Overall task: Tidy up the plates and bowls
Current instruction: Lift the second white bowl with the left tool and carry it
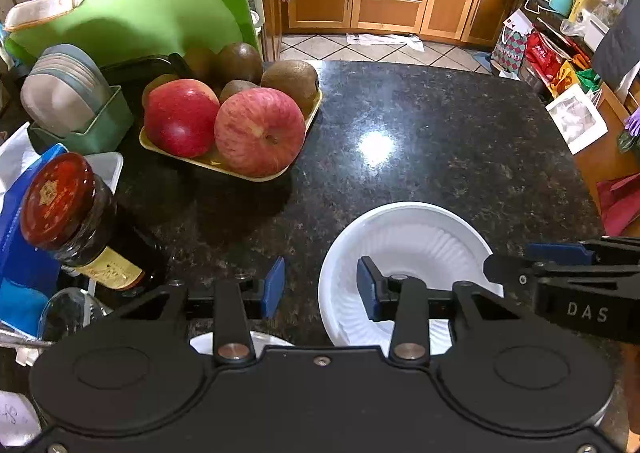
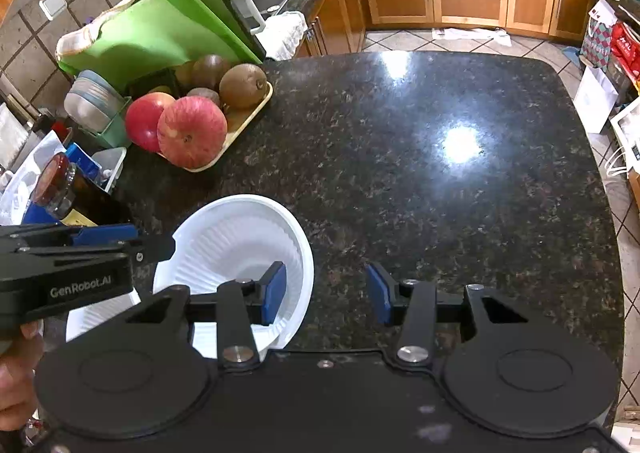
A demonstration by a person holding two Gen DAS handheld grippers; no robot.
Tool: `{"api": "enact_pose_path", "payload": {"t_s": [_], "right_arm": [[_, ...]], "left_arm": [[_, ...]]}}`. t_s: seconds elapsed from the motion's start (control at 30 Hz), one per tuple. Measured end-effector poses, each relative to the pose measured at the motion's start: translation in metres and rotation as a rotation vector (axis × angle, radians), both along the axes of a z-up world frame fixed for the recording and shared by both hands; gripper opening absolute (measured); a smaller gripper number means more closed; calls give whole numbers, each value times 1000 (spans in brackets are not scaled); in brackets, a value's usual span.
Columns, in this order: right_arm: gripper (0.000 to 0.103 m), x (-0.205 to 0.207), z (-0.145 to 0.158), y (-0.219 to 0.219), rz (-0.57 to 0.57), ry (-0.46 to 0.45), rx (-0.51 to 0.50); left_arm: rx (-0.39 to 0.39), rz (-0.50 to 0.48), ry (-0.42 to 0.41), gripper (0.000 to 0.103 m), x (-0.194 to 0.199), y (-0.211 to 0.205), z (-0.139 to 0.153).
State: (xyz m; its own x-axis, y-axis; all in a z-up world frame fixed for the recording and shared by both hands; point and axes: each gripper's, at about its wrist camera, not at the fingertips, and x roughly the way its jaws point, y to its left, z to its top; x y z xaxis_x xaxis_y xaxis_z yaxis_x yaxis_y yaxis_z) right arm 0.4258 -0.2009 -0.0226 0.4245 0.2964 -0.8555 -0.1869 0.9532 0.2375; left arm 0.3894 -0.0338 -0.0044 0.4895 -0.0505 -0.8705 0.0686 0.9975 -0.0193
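A white ribbed disposable bowl point(image 1: 408, 237) sits on the dark granite counter point(image 1: 420, 141), near its front edge. It also shows in the right wrist view point(image 2: 240, 233). My left gripper point(image 1: 320, 287) is open, straddling the bowl's left rim, right pad inside the bowl. My right gripper point(image 2: 326, 295) is open, straddling the bowl's right rim, left pad inside the bowl. A second white plate or bowl point(image 1: 208, 343) lies partly hidden under the left gripper; it also shows at the lower left of the right wrist view point(image 2: 92, 317).
A foam tray of apples and kiwis point(image 1: 236, 121) stands at the left. A red-lidded jar point(image 1: 76, 213), a green holder with grey plates point(image 1: 72, 93) and a green cutting board point(image 1: 160, 9) crowd the left side. The counter edge point(image 1: 576, 181) is at the right.
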Motion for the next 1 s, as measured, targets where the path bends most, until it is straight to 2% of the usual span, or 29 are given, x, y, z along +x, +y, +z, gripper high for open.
{"api": "enact_pose_path", "payload": {"t_s": [0.17, 0.27, 0.37, 0.43, 0.53, 1.0], "right_arm": [[41, 2, -7, 3, 13, 16, -8], [34, 1, -9, 6, 27, 23, -17], [27, 1, -12, 7, 29, 29, -17], [22, 2, -13, 8, 36, 37, -12], [18, 2, -13, 8, 40, 39, -6], [18, -8, 1, 7, 36, 8, -25]], "left_arm": [[-2, -7, 25, 48, 6, -3, -7], [-4, -14, 42, 46, 9, -5, -13], [-17, -22, 66, 41, 11, -6, -17], [-24, -23, 75, 29, 11, -6, -19], [-50, -24, 87, 26, 12, -5, -19], [-58, -49, 64, 24, 4, -11, -8]]}}
